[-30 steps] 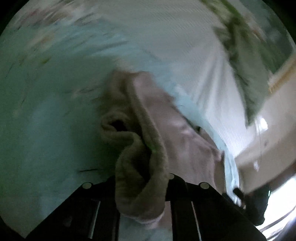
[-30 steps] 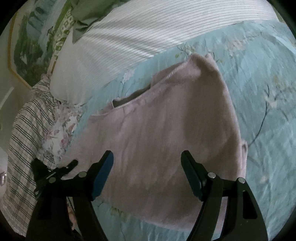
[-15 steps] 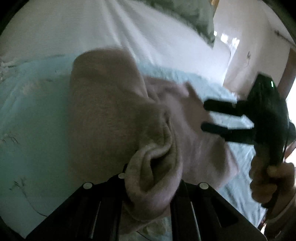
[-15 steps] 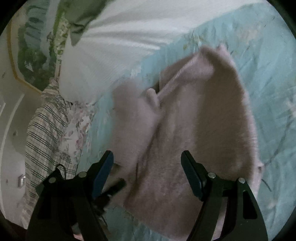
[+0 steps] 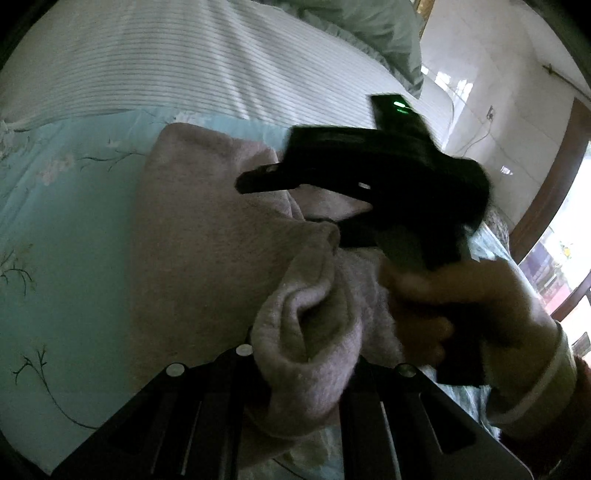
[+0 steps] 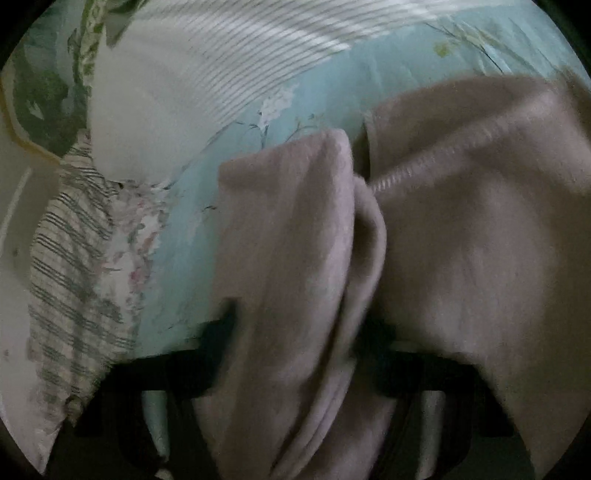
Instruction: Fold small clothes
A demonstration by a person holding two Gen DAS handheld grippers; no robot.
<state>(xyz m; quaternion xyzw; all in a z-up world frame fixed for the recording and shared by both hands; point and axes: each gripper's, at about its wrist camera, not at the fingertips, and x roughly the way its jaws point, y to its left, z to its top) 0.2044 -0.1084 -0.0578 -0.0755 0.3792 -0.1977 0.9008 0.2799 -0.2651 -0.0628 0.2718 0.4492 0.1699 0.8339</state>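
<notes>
Pink fuzzy cloth (image 5: pixel 207 236), a small soft garment, lies on a light blue bedspread (image 5: pixel 66 229) with thin branch and flower prints. Part of the cloth is lifted up into a thick bunched fold. In the right wrist view the cloth (image 6: pixel 480 240) fills most of the picture, and a ribbed white seam (image 6: pixel 436 162) runs across it.

The left gripper (image 5: pixel 306 373) is clamped on that bunched fold. The fold bulges up between its two black fingers (image 5: pixel 207 406) and hangs over them.

The right gripper (image 6: pixel 291 343) has a hanging flap of the same cloth lying between its fingers. Its fingers (image 6: pixel 218 332) are dark and mostly covered, and the picture is blurry. I cannot tell if they are squeezing the cloth or just sitting around it. In the left wrist view the right gripper (image 5: pixel 295 199) is seen from the side, black, with a small green light (image 5: pixel 400 107) on top. One prong reaches out over the cloth. The right hand (image 5: pixel 465 306) is wrapped around its handle, just beside the bunched fold, and a pale cuff (image 5: pixel 543 380) shows at the wrist.

Past the blue bedspread sits a big white striped pillow (image 5: pixel 192 62). A green pillow (image 5: pixel 373 26) is behind it. In the right wrist view a checked cloth (image 6: pixel 70 266) and a flowery cloth (image 6: pixel 136 236) lie at the left edge of the bed. A pale wall (image 5: pixel 498 92) and a dark door frame (image 5: pixel 554 177) are off to the right.
</notes>
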